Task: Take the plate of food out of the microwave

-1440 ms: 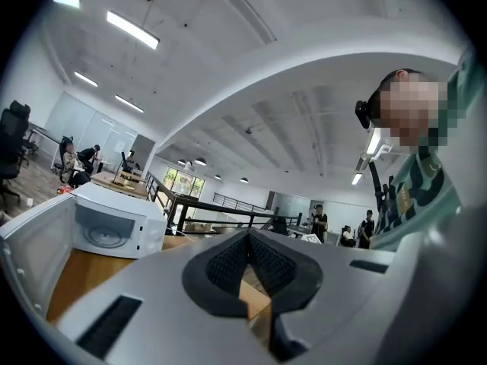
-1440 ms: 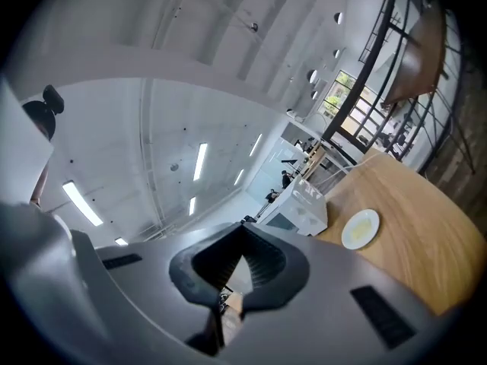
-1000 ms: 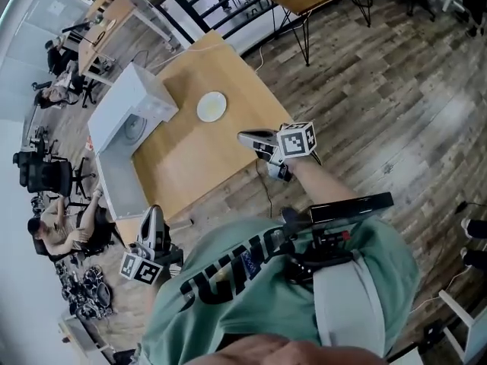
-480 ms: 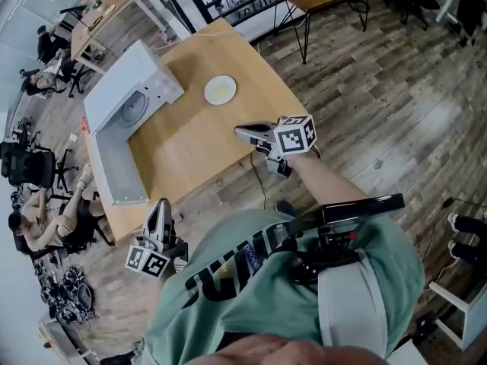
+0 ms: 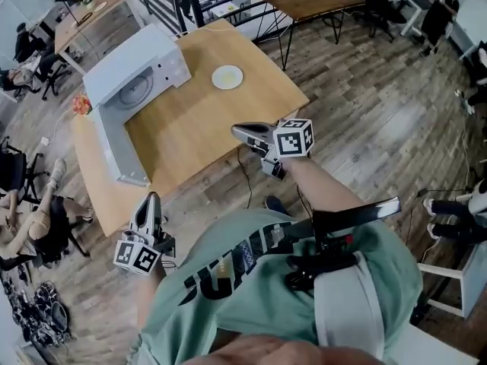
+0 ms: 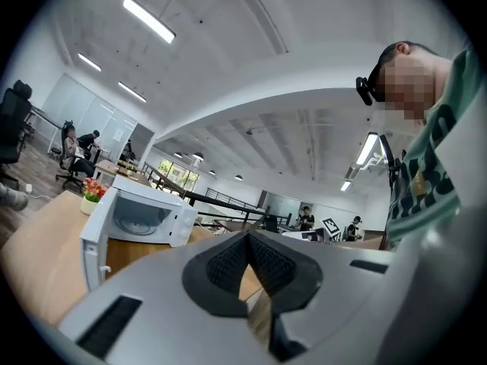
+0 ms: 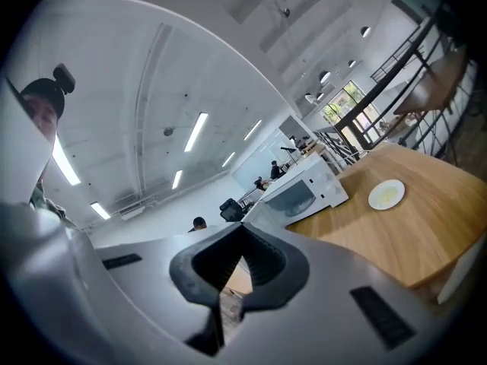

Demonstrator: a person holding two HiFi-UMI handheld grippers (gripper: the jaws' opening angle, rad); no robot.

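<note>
Well beyond the clenched, empty left claw (image 5: 149,198) and right claw (image 5: 237,132), the plate (image 5: 227,76) lies on the counter (image 5: 190,131) near the open microwave (image 5: 137,78).

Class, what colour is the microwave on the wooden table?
The microwave is white, clearest in the head view.

1. We find the table (image 5: 194,124) bare from its near edge to the plate (image 5: 227,76): open room.
2. The microwave (image 5: 141,71) blocks the far left corner.
3. Its open door (image 5: 118,150) juts toward us along the left side.
</note>
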